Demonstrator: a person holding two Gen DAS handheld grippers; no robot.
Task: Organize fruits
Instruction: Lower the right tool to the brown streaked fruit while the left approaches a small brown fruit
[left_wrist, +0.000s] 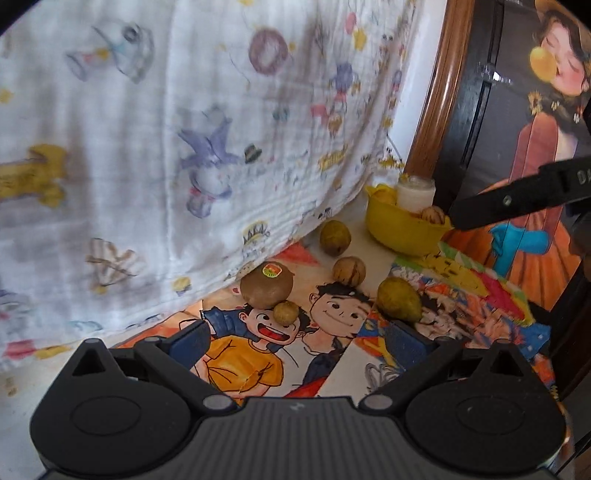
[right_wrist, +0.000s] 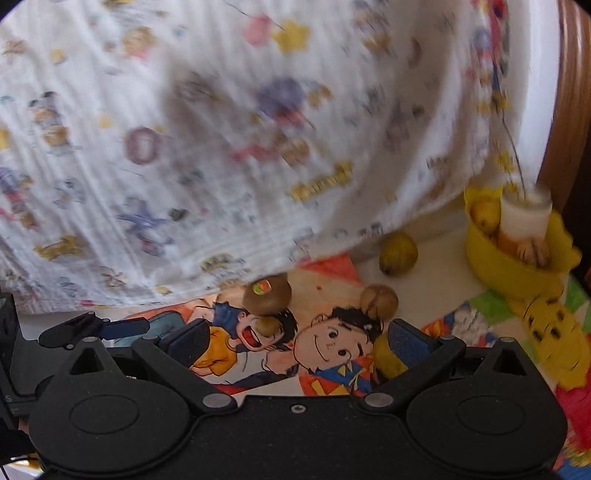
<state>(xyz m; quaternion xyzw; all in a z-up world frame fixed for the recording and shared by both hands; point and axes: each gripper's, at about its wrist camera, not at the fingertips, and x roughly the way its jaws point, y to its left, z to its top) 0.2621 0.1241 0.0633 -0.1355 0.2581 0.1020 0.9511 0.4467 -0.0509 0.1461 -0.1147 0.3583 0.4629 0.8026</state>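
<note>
Cartoon-printed table, loose fruit scattered: kiwi (left_wrist: 266, 284), walnut (left_wrist: 349, 271), pear (left_wrist: 399, 300). Yellow bowl (left_wrist: 399, 232) (partly filled) waits. Both grippers' fingers are apart and empty; next, the right gripper (right_wrist: 299, 341) probably closes on the pear.

1. The right gripper (right_wrist: 297, 341) fills the lower part of the frame, its two blue-padded fingers spread wide with nothing between them.
2. Beneath it lies a cartoon-printed mat (right_wrist: 325, 343).
3. A kiwi (right_wrist: 267, 295) bearing a sticker sits at frame centre, with a small round fruit (right_wrist: 268, 325) just below it, touching or nearly so.
4. A walnut (right_wrist: 379, 301) rests right of centre; a yellow-green pear (right_wrist: 398, 253) lies above it, apart.
5. Another yellow-green fruit (right_wrist: 388, 356) is partly hidden behind the right finger.
6. At the right edge, a yellow bowl (right_wrist: 517, 277) holds fruit and a white jar (right_wrist: 524, 218).
7. A blurred patterned cloth (right_wrist: 221, 129) covers the upper frame.
8. The left gripper (right_wrist: 92, 326) shows at the left edge.
</note>
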